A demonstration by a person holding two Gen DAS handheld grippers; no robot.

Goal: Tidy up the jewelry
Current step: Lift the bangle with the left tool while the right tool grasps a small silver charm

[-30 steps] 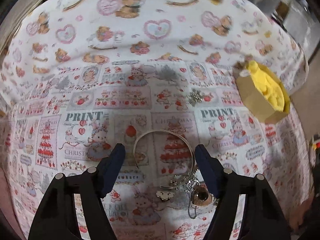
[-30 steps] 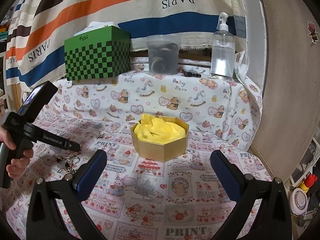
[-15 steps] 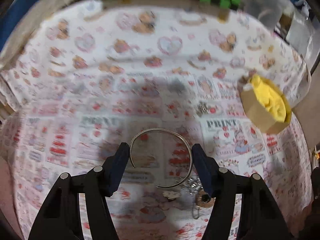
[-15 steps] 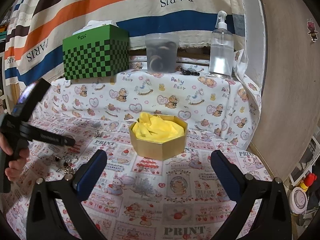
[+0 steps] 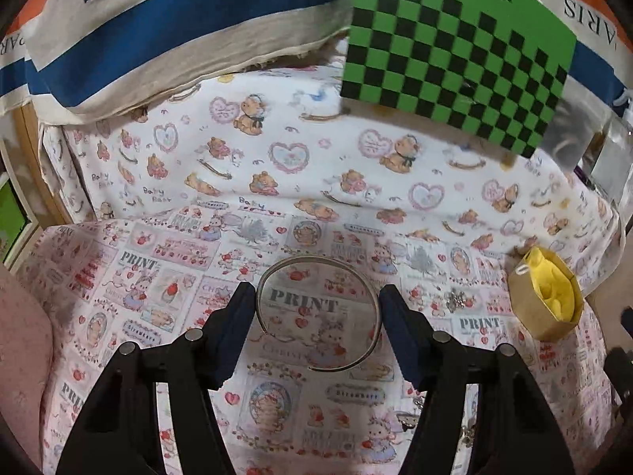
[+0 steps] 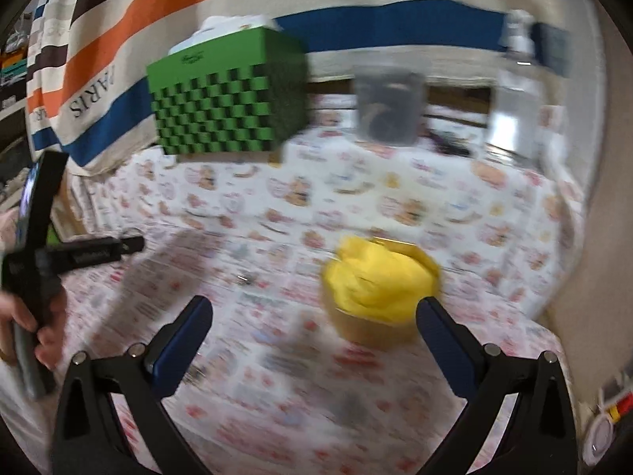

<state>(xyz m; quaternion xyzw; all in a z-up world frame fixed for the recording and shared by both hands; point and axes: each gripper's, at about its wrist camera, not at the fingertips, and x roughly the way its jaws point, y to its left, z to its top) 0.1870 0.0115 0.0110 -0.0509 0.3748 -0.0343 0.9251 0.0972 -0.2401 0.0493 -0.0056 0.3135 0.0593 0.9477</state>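
My left gripper [image 5: 316, 316] is shut on a thin silver open bangle [image 5: 358, 277], pinched by its sides between the two blue pads and held above the printed cloth. A gold octagonal box [image 5: 530, 318] lined with yellow tissue stands to the right; it also shows in the right wrist view [image 6: 372, 326], blurred. A small sparkly charm [image 5: 455, 300] lies on the cloth near the box. More small jewelry [image 5: 407, 421] lies low right, partly hidden by my finger. My right gripper [image 6: 314, 332] is open and empty, close to the box.
A green checkered tissue box [image 5: 455, 47] stands at the back on a raised ledge, with a clear plastic cup [image 6: 389, 107] and a pump bottle [image 6: 518, 95] beside it. A striped cloth hangs behind. A wooden wall is at the right.
My left gripper has closed on the bangle and lifted it off the cloth, tilting up toward the back. My right gripper has moved closer to the yellow-lined box; its view is blurred.
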